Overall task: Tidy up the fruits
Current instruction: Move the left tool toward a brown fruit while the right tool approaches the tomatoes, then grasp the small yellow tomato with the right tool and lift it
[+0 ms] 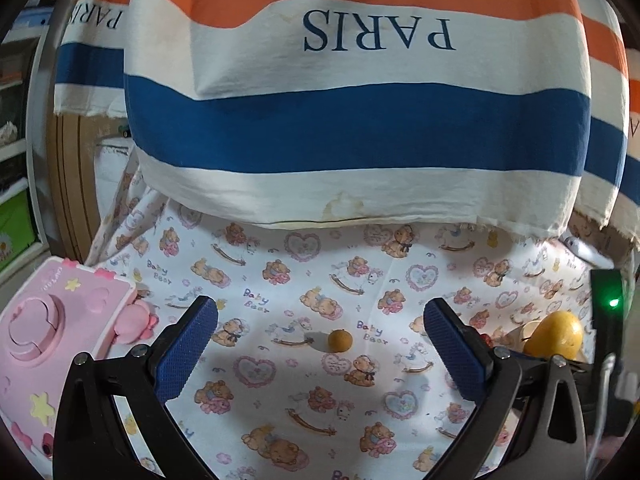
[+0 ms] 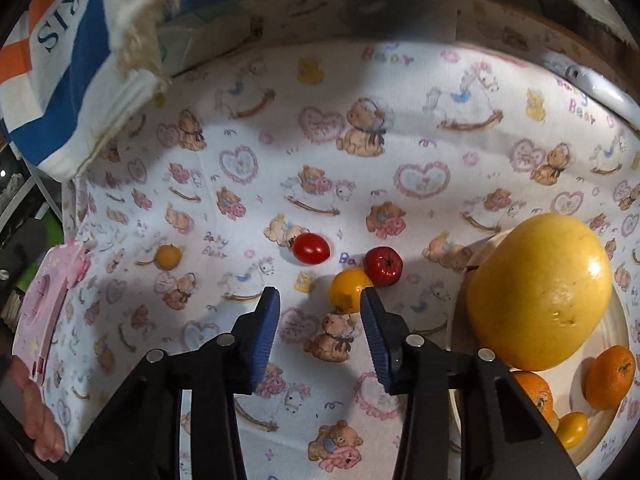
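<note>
- Reading upside down, navy letters spelled "PARIS" on the orange, white and blue striped cloth bag [image 1: 360,92], and "Baby Bear" repeated across the white teddy-bear print cloth [image 2: 360,168] covering the tabletop.
- A large smooth yellow pomelo-like fruit [image 2: 540,292] sat on the pale round plate [image 2: 616,336] with two orange mandarins [image 2: 610,376] and a small yellow fruit [image 2: 572,428].
- Loose on the cloth lay a glossy red cherry tomato [image 2: 311,248], a dark red hawthorn-like berry [image 2: 383,266], a small yellow-orange round fruit [image 2: 348,290] and, well apart, a small dull-orange round fruit [image 1: 340,340].
- The left tool [image 1: 320,320] stood wide and held nothing, the dull-orange fruit ahead between its fingers.
- The right tool [image 2: 320,300] gaped, also bare, its right finger just beside the yellow-orange fruit.
- A pink plastic toy box [image 1: 60,320] sat at the left.
</note>
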Tool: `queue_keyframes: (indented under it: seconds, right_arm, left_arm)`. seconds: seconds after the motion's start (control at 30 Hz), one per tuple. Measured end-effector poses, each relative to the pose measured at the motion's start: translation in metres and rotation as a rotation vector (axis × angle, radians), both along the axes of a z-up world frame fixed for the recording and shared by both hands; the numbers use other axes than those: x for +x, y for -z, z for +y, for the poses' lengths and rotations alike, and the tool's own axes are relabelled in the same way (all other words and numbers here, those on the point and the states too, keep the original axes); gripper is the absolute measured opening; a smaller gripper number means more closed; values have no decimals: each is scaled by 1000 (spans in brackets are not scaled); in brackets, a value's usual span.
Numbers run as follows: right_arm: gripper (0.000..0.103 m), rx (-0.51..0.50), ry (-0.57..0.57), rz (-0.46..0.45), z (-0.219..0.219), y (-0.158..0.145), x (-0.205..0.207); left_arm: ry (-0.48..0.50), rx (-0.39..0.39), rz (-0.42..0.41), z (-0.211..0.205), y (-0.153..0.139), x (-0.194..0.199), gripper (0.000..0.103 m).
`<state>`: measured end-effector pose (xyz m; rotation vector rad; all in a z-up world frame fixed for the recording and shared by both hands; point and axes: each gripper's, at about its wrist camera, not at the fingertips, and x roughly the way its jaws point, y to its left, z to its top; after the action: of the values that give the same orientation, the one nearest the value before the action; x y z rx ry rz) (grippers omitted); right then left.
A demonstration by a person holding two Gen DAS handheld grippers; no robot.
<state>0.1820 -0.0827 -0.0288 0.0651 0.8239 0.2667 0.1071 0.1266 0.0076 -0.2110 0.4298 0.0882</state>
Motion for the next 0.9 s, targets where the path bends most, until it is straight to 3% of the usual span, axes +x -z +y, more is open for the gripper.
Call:
queue_keyframes:
  seconds: [0.07, 0.23, 0.33, 0.4, 0.57, 0.7, 0.73, 0.77, 0.9]
  right_arm:
    - [35, -7, 0, 14, 0, 4, 3]
    - [35, 8, 27, 37, -3, 14, 9]
    - [35, -33, 52, -1, -2, 16, 9]
    - [35, -64, 54, 4, 2, 21, 11]
    - [27, 9, 79, 31, -6, 28, 18]
    - [21, 8, 78, 14, -6, 27, 16]
    - [9, 8, 73, 7, -10, 25, 12]
    - [6, 12, 59, 6, -10, 24, 11]
    - [6, -4, 22, 32, -5, 22, 6]
  left_arm:
    - [-5, -3, 8, 1, 1, 1, 102]
    - [-22, 6, 11, 0, 1, 0, 102]
    - [-21, 12, 2, -2, -1, -3, 102]
    - [-28, 40, -8, -5, -3, -4, 102]
    - [-54, 126, -18, -10, -1, -3, 102]
    - [-25, 89, -8, -8, -1, -3, 102]
    - [-17, 82, -9, -8, -2, -4, 102]
    - [-15, 80, -13, -8, -3, -5, 102]
    - [-25, 59, -32, -4, -8, -9, 102]
